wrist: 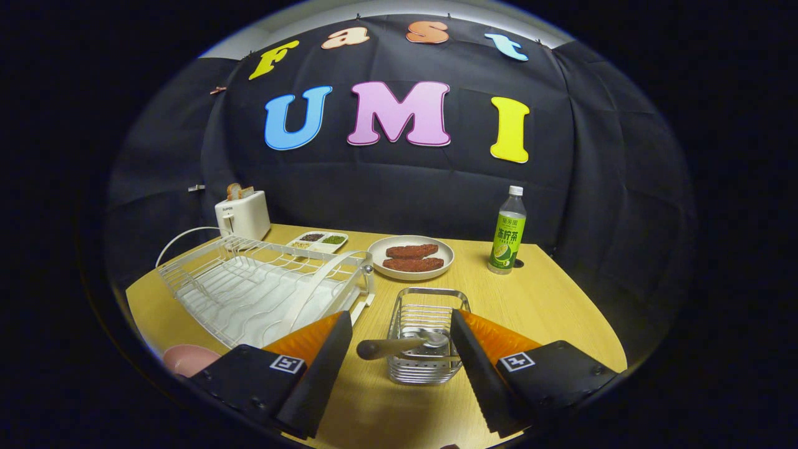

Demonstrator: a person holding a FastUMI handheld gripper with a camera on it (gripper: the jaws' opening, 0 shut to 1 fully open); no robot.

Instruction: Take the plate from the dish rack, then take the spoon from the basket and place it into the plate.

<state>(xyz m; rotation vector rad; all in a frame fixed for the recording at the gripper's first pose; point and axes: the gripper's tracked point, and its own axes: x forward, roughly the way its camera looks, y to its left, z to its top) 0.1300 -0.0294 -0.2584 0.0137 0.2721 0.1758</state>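
- Gripper (399, 349) of yours is released: its two fingers stand wide apart over the counter (548, 305) and grasp nothing.
- Spoon (399, 344) lies between your fingers, just ahead of them. Its dark handle sticks out over the rim of the basket toward the left finger, and its shiny bowl rests inside the basket. Neither finger touches it, as far as you can see.
- Basket (427, 318) is a small metal wire one. It stands on the counter between your fingertips and reaches a little beyond them; the right finger is just beside its right wall.
- Dish rack (262, 287) is white wire and stands to the left of the basket, beyond your left finger. You see no dish standing in its slots.
- Pink plate (187, 360) shows partly at the near left corner of the counter, beside the left finger and in front of the dish rack.
- Beyond the basket you find a pale plate (380, 252) with two brown patties (413, 258) on it.
- To its left is a small white tray (317, 241) with divided sections that hold dark and green fillings.
- White toaster (243, 215) stands at the far left, with bread in its slots and a white cord (181, 240) curving from it.
- Green bottle (507, 234) with a white cap stands upright on the far right.
- The counter is light wood, and black cloth closes the booth behind it.
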